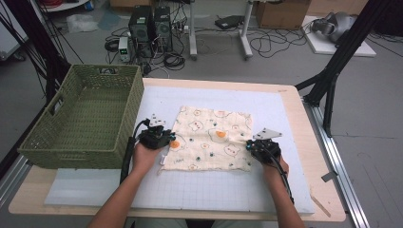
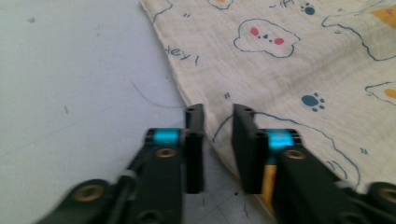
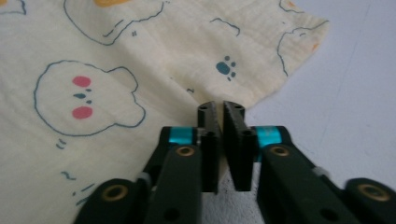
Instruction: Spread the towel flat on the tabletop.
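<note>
Cloth (image 1: pixel 211 137) cream w/ bear print, flat; left claw (image 2: pixel 218 116) slightly apart, right claw (image 3: pixel 220 109) nearly closed.

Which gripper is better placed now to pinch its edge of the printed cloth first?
Probably the right gripper: its jaws are almost shut at the printed cloth's edge. The left gripper has open jaws astride its edge.

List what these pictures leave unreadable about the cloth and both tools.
- Right tool, right gripper view: jaws nearly closed at the cloth edge; whether fabric is pinched is hidden between them.
- Left tool, left gripper view: cloth under its right jaw is covered.
- Basket floor, high view: near wall hides part.
</note>
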Action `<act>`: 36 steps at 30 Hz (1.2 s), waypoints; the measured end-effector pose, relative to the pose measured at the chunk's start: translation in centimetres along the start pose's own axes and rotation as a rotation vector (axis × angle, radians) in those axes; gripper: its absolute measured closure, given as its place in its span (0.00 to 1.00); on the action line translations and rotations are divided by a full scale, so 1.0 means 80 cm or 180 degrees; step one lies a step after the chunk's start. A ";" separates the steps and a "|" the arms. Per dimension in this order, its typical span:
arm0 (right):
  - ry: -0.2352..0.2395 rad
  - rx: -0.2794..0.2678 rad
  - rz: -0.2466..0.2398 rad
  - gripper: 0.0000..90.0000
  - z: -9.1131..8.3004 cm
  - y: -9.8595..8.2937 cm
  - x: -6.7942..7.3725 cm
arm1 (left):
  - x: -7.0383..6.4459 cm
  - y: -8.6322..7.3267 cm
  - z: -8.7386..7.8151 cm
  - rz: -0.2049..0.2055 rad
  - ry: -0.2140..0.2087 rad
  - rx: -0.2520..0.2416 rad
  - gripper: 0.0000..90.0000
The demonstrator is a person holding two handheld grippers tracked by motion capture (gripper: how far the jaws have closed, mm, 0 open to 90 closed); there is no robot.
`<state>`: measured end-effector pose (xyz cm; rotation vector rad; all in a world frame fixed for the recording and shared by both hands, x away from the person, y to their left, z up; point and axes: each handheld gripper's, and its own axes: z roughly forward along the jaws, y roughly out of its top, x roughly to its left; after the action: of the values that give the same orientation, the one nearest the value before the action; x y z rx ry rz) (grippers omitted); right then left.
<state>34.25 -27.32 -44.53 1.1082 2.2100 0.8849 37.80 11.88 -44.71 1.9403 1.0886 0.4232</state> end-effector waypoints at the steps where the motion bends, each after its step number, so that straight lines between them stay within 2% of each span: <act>1: 0.0005 -0.0026 0.0029 0.83 -0.002 0.000 -0.001 | 0.000 -0.001 -0.003 -0.0015 -0.0024 -0.0027 0.70; 6: 0.0003 -0.0196 0.0086 0.58 -0.019 -0.002 -0.001 | -0.005 -0.006 -0.020 -0.0052 -0.0144 -0.0218 0.59; 8: -0.0022 -0.0239 0.0080 0.50 -0.026 -0.004 0.001 | -0.009 -0.006 -0.026 -0.0048 -0.0218 -0.0158 0.55; 13: 0.0067 -0.0330 0.0056 0.48 -0.044 -0.013 0.009 | -0.021 -0.011 -0.038 0.0118 -0.0250 -0.0152 0.53; 16: 0.0127 -0.0337 0.0020 0.46 -0.051 -0.018 0.014 | -0.023 -0.023 -0.040 0.0125 -0.0265 -0.0065 0.54; 18: 0.0091 -0.0298 -0.0102 0.46 -0.052 -0.020 0.017 | -0.024 -0.032 -0.041 0.0150 -0.0269 -0.0041 0.60; 22: 0.0204 -0.0332 -0.0037 0.47 -0.053 -0.024 0.016 | -0.025 -0.038 -0.041 0.0171 -0.0277 0.0050 0.64; 25: 0.0363 -0.0335 -0.0032 0.51 -0.051 -0.025 0.021 | -0.031 -0.040 -0.042 0.0311 -0.0261 0.0106 0.75; 26: 0.0451 -0.0331 -0.0062 0.51 -0.049 -0.024 0.024 | -0.032 -0.040 -0.042 0.0355 -0.0289 0.0124 0.84; 28: 0.0673 -0.0358 -0.0072 0.52 -0.046 -0.022 0.030 | -0.034 -0.041 -0.044 0.0408 -0.0304 0.0124 0.94; 29: 0.0791 -0.0369 -0.0077 0.53 -0.045 -0.021 0.035 | -0.035 -0.041 -0.044 0.0421 -0.0298 0.0133 0.95; 32: 0.0971 -0.0338 -0.0206 0.62 -0.038 -0.018 0.047 | -0.033 -0.043 -0.048 0.0391 -0.0294 0.0151 0.96; 34: 0.1027 -0.0242 -0.0275 0.67 -0.032 -0.017 0.055 | -0.033 -0.044 -0.051 0.0385 -0.0296 0.0158 0.96; 35: 0.1023 -0.0151 -0.0343 0.72 -0.029 -0.017 0.059 | -0.032 -0.045 -0.053 0.0389 -0.0292 0.0162 0.97; 36: 0.1039 -0.0140 -0.0371 0.77 -0.027 -0.018 0.061 | -0.032 -0.046 -0.055 0.0377 -0.0292 0.0165 0.97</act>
<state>29.44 -24.65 -44.86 0.8525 2.4734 1.1228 31.63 13.01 -44.85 2.0563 0.9375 0.3695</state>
